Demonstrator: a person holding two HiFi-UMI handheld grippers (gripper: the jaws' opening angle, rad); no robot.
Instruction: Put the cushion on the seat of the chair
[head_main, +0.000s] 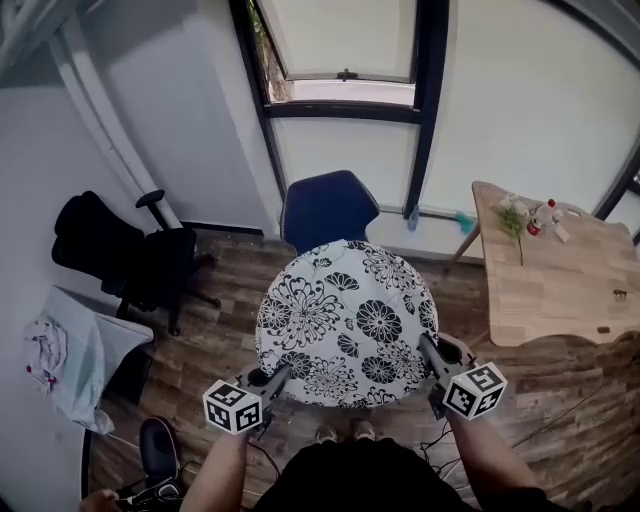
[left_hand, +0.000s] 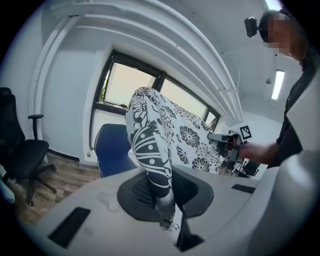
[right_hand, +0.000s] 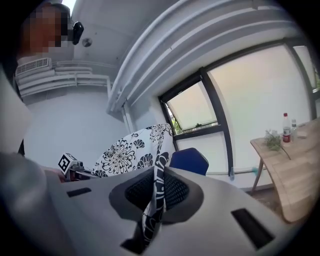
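A round white cushion (head_main: 345, 322) with black flower print hangs in the air between both grippers, held flat in front of the person. My left gripper (head_main: 272, 382) is shut on its near left edge, and the cushion's rim (left_hand: 150, 150) is pinched between the jaws. My right gripper (head_main: 432, 352) is shut on its right edge, where the rim (right_hand: 158, 187) runs between the jaws. Beyond the cushion stands the blue chair (head_main: 325, 208), by the window; its seat is hidden under the cushion. The chair's blue back (left_hand: 112, 150) (right_hand: 190, 160) shows past the cloth in both gripper views.
A black office chair (head_main: 125, 255) stands at the left on the wood floor. A wooden table (head_main: 555, 275) with bottles (head_main: 541, 218) and a plant sprig is at the right. A light-coloured seat with a cloth (head_main: 70, 360) sits at the lower left. The window wall is behind.
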